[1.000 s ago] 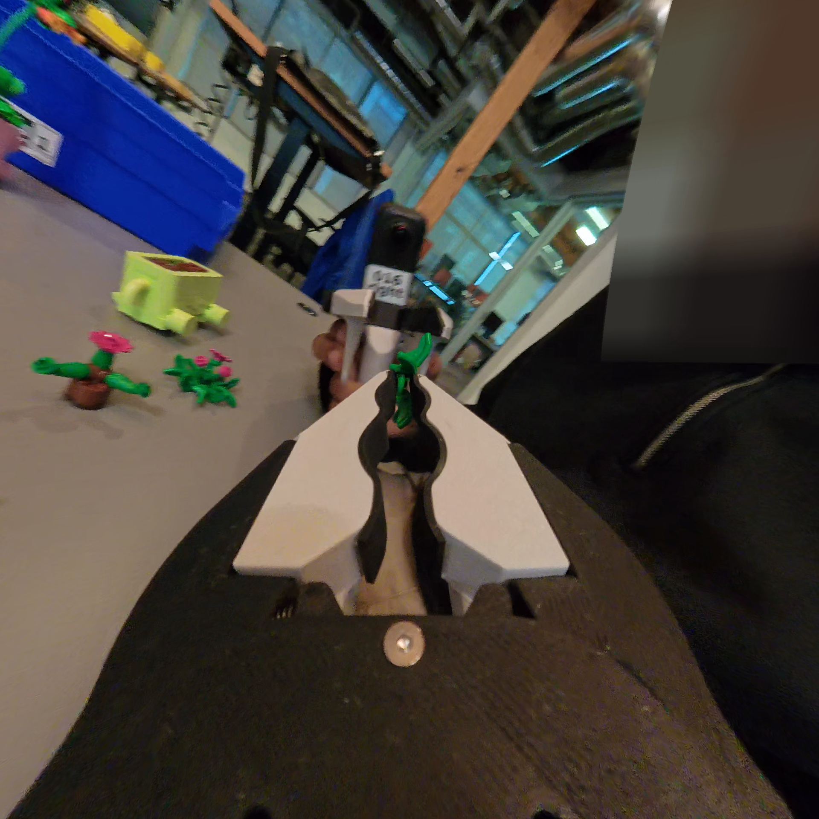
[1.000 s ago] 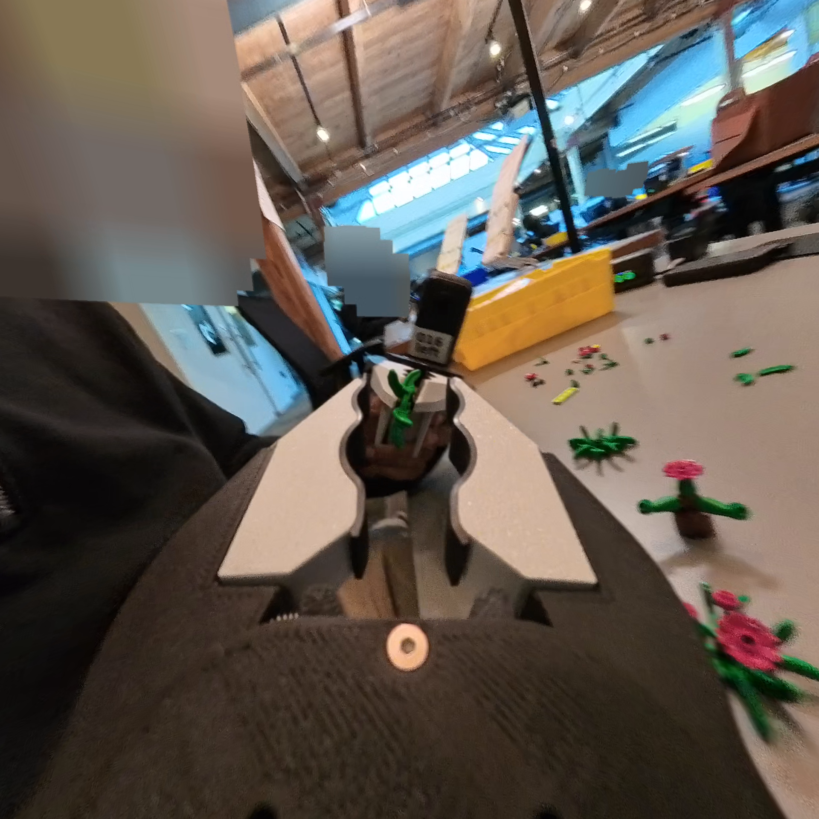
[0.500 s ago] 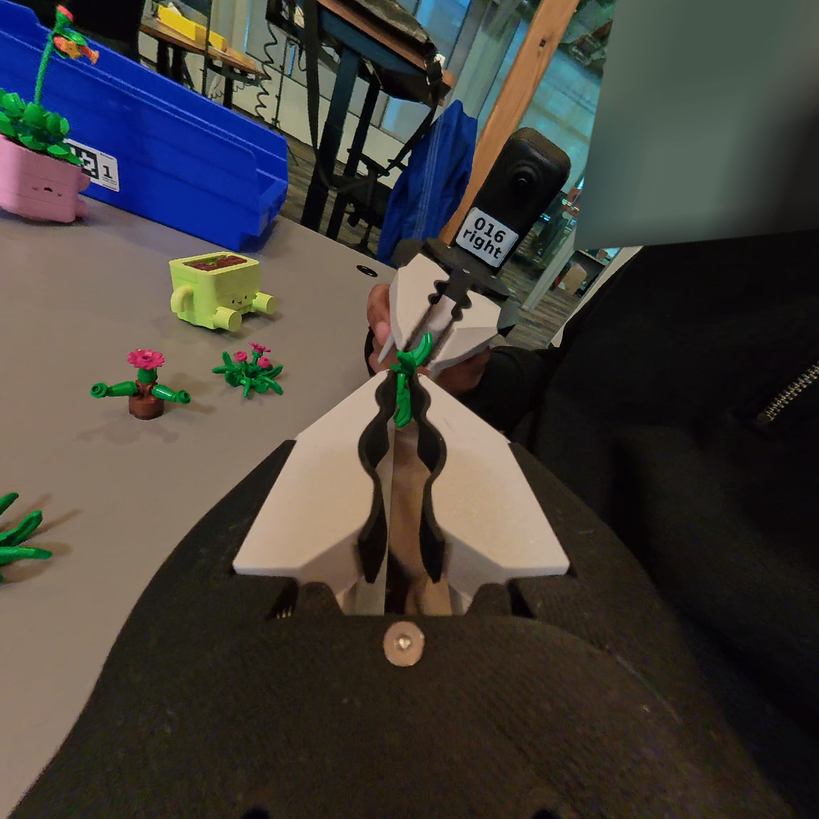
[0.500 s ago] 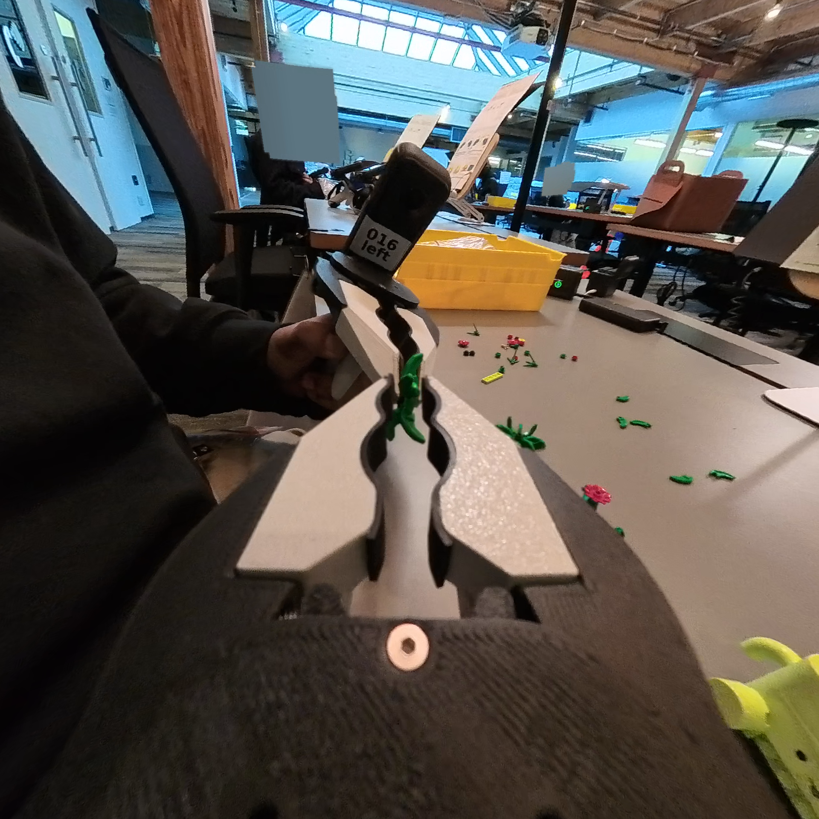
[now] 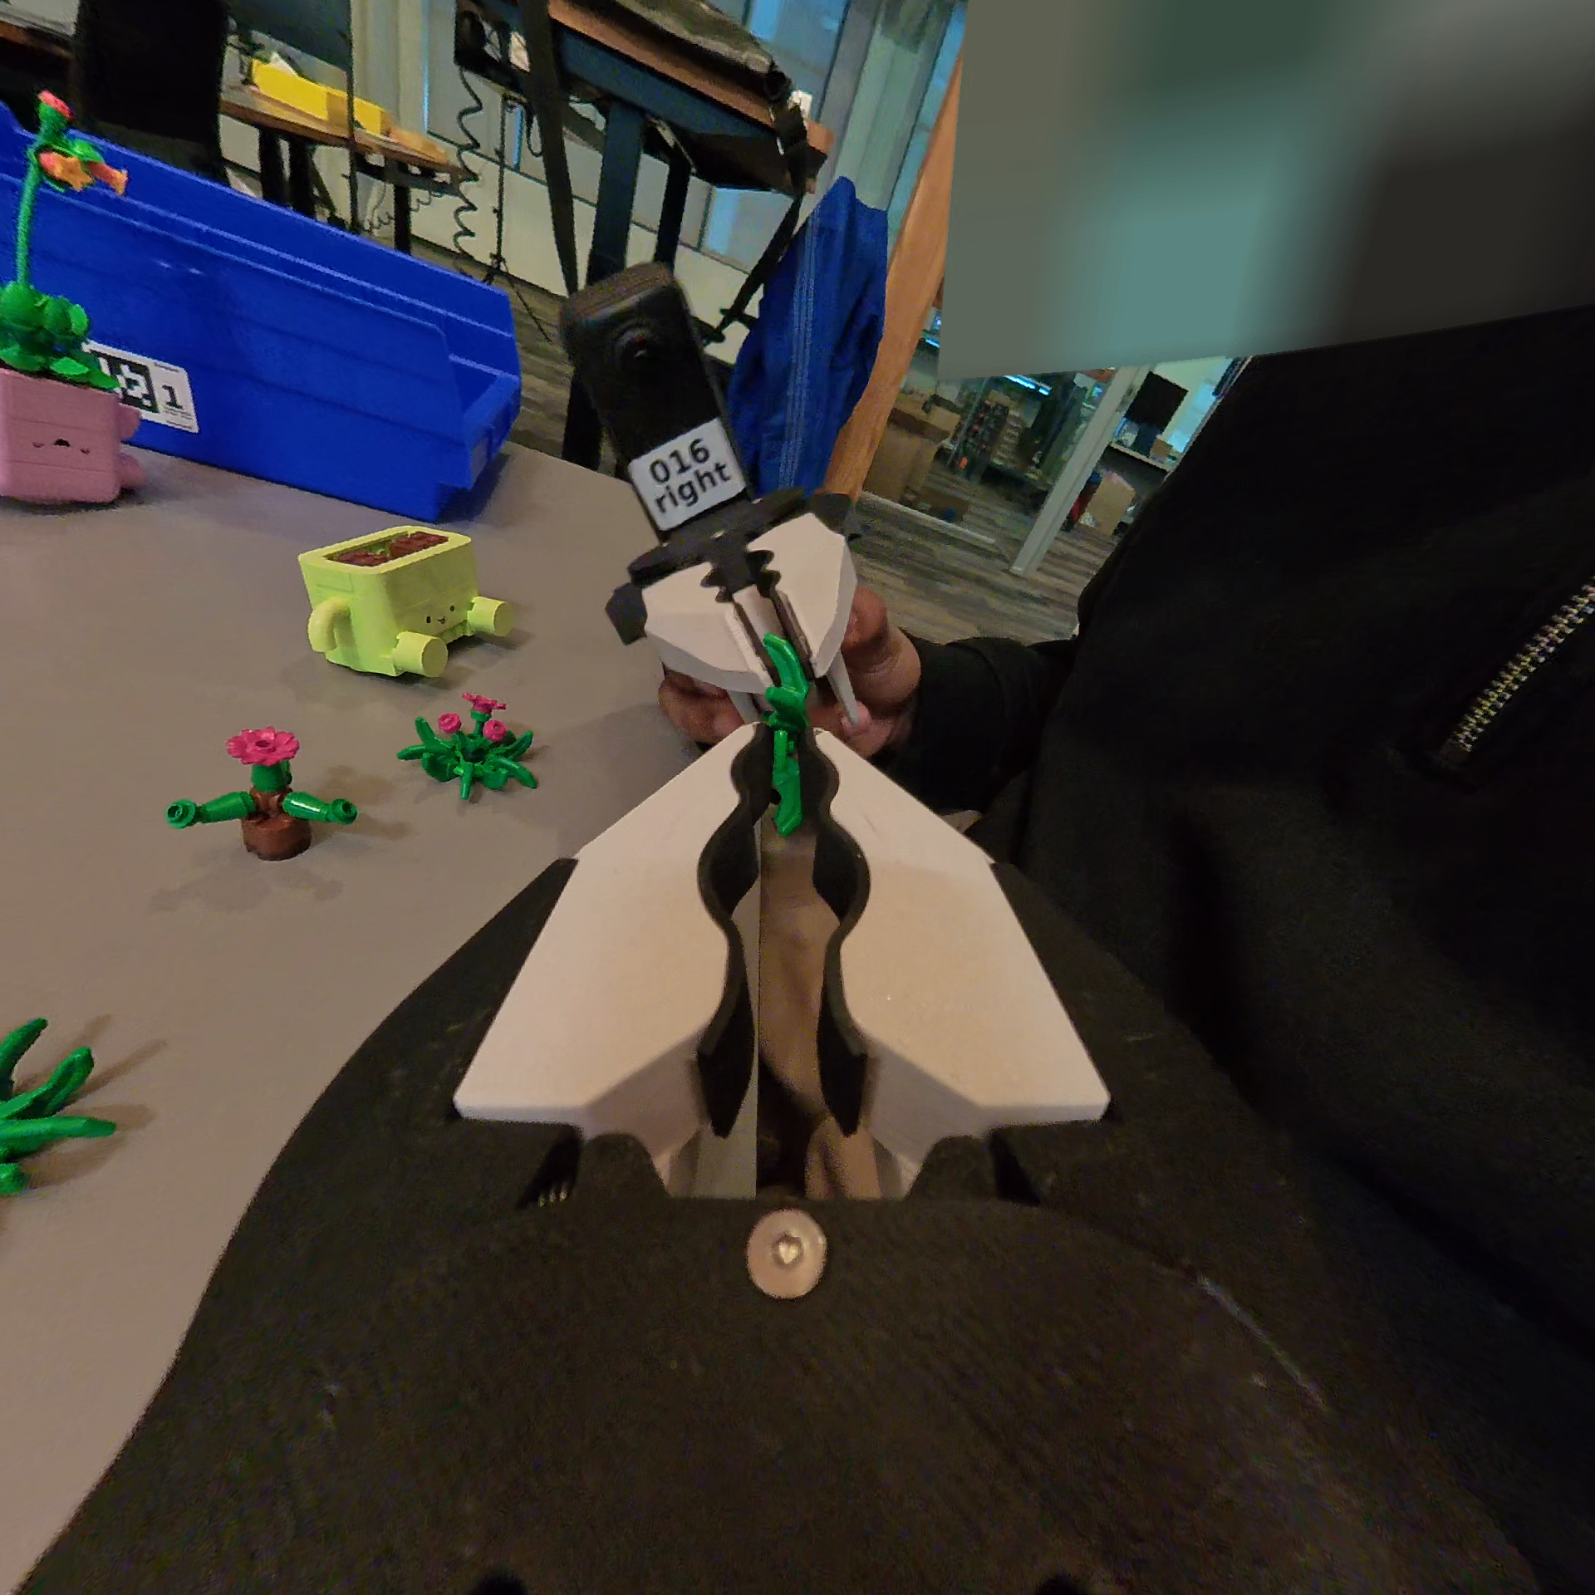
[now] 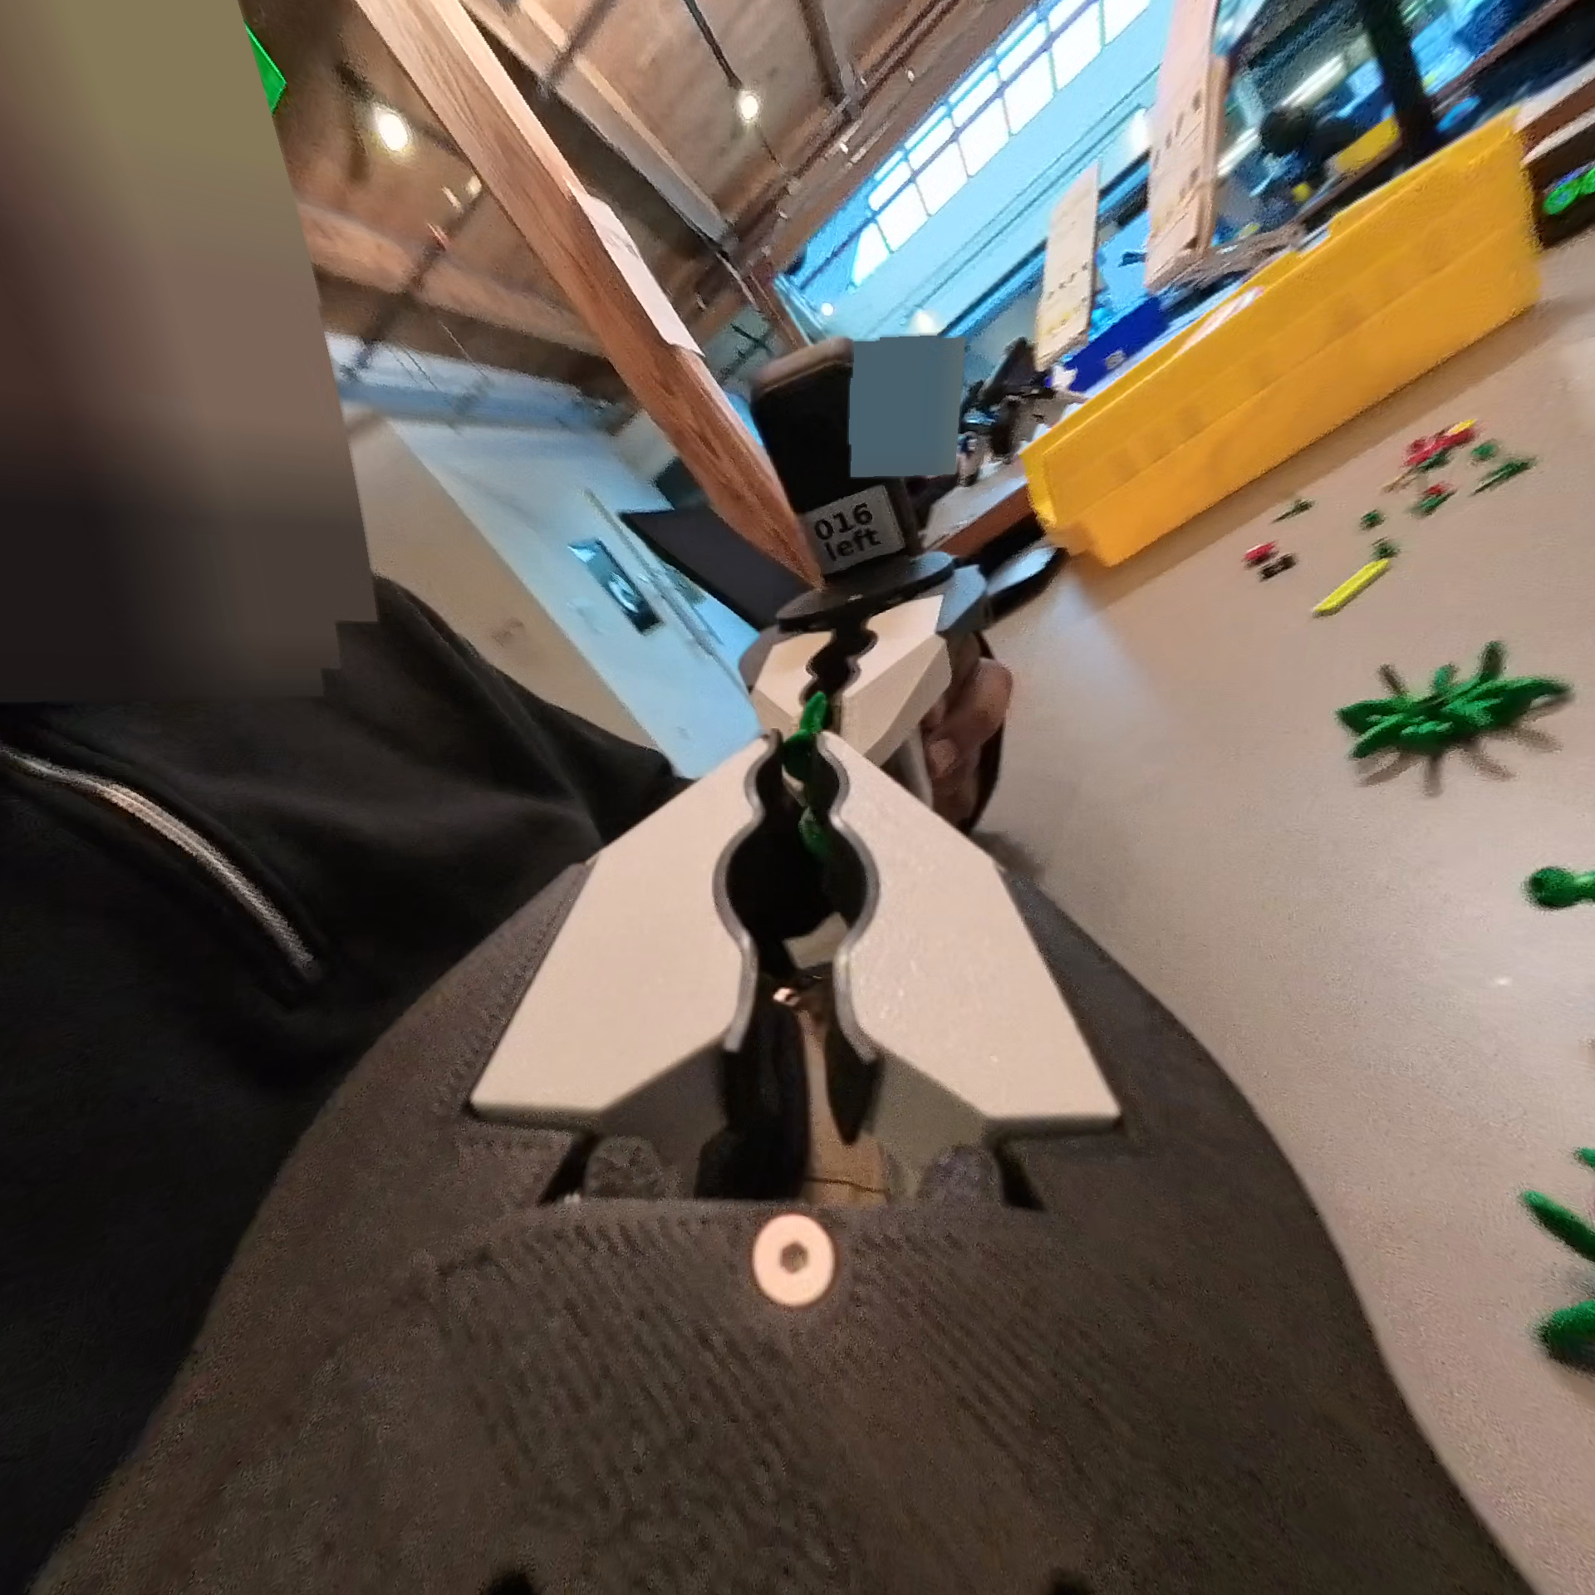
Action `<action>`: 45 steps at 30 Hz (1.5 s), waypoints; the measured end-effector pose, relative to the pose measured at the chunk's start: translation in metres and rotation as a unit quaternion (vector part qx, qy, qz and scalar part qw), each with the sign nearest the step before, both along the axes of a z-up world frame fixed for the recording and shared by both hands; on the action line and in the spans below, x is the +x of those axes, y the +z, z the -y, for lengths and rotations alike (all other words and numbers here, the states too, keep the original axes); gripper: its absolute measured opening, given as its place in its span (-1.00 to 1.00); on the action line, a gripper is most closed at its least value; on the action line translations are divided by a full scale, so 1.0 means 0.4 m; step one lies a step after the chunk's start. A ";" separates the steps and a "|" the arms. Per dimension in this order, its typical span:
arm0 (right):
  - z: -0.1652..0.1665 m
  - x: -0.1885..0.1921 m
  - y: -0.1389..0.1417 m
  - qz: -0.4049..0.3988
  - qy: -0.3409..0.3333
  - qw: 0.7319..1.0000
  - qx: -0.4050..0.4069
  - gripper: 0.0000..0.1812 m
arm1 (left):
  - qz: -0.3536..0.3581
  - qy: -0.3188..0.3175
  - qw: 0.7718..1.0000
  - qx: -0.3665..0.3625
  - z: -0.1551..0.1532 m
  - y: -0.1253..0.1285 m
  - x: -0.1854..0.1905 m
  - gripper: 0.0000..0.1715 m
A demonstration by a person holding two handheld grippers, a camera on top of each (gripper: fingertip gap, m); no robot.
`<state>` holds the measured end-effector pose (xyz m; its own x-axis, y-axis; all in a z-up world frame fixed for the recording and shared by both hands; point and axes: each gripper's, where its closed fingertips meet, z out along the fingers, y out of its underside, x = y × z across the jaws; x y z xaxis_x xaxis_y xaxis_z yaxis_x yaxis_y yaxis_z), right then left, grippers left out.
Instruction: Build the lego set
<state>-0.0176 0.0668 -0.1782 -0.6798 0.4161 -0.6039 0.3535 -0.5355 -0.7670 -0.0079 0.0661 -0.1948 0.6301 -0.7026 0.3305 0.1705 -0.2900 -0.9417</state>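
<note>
My left hand-held gripper [image 5: 781,742] has two pale grey, wedge-shaped fingers [image 5: 639,941] lined along their inner edges with wavy black pads. They sit in a broad black body with a rough, layered texture, and a round silver screw [image 5: 785,1251] is set in the middle just behind them. My right hand-held gripper [image 6: 798,759] is built the same way, with the same grey fingers [image 6: 941,958], black body and a silver screw [image 6: 792,1256]. Each carries a black camera stalk [image 5: 643,380] above its fingers with a white label on it. I wear a black jacket [image 5: 1346,777] with a metal zip [image 5: 1523,669].
</note>
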 end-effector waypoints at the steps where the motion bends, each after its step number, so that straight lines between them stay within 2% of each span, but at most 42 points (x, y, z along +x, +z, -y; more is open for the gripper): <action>1: 0.000 -0.001 0.000 0.009 0.008 1.000 -0.020 -0.96 | 0.001 -0.001 1.000 0.000 0.000 0.000 0.000 -0.96; 8: 0.002 0.003 0.004 0.045 0.055 0.992 -0.104 -0.96 | 0.011 -0.015 1.000 0.006 0.008 0.006 0.006 -0.96; 12: -0.001 -0.001 0.010 0.025 0.039 0.994 -0.098 -0.95 | 0.034 -0.016 0.999 -0.001 0.003 0.011 0.001 -0.96; 13: -0.007 -0.003 0.014 0.013 0.026 0.995 -0.094 -0.95 | 0.048 -0.014 0.999 -0.008 -0.002 0.013 -0.002 -0.96; 15: -0.035 -0.008 0.030 -0.022 -0.023 0.996 -0.082 -0.77 | 0.082 0.002 0.996 -0.032 -0.017 0.007 -0.020 -0.96; 16: -0.052 -0.009 0.036 -0.040 -0.053 0.995 -0.069 -0.76 | 0.097 0.012 0.994 -0.047 -0.025 0.001 -0.032 -0.96; 19: -0.080 -0.004 0.043 -0.081 -0.128 0.988 0.027 -0.76 | 0.146 0.047 0.984 -0.096 -0.047 -0.025 -0.078 -0.96; 22: -0.082 -0.011 0.031 -0.101 -0.201 0.962 0.157 -0.77 | 0.218 0.058 0.963 -0.144 -0.060 -0.040 -0.110 -0.97; 26: -0.083 -0.038 -0.018 -0.094 -0.271 0.900 0.327 -0.77 | 0.258 0.062 0.945 -0.193 -0.066 -0.062 -0.122 -0.96; 29: -0.070 -0.056 -0.070 -0.080 -0.274 0.851 0.440 -0.86 | 0.273 0.054 0.937 -0.211 -0.066 -0.068 -0.119 -0.96; 32: -0.071 -0.064 -0.107 -0.091 -0.289 0.785 0.540 -0.91 | 0.276 0.047 0.934 -0.222 -0.064 -0.073 -0.115 -0.96; 34: -0.070 -0.065 -0.115 -0.112 -0.300 0.747 0.583 -0.92 | 0.274 0.039 0.933 -0.230 -0.062 -0.076 -0.106 -0.96; 35: -0.067 -0.065 -0.116 -0.122 -0.303 0.736 0.593 -0.92 | 0.272 0.039 0.933 -0.231 -0.062 -0.078 -0.104 -0.96; 37: -0.056 -0.064 -0.121 -0.132 -0.296 0.728 0.604 -0.90 | 0.270 0.032 0.934 -0.230 -0.060 -0.076 -0.100 -0.96; 41: -0.055 -0.068 -0.129 -0.124 -0.288 0.729 0.608 -0.87 | 0.255 0.010 0.939 -0.229 -0.051 -0.074 -0.080 -0.96; 44: -0.050 -0.065 -0.129 -0.125 -0.279 0.736 0.604 -0.98 | 0.242 0.014 0.945 -0.221 -0.052 -0.074 -0.077 -0.95; 45: -0.050 -0.065 -0.130 -0.123 -0.276 0.739 0.602 -0.99 | 0.238 0.024 0.946 -0.219 -0.055 -0.077 -0.082 -0.85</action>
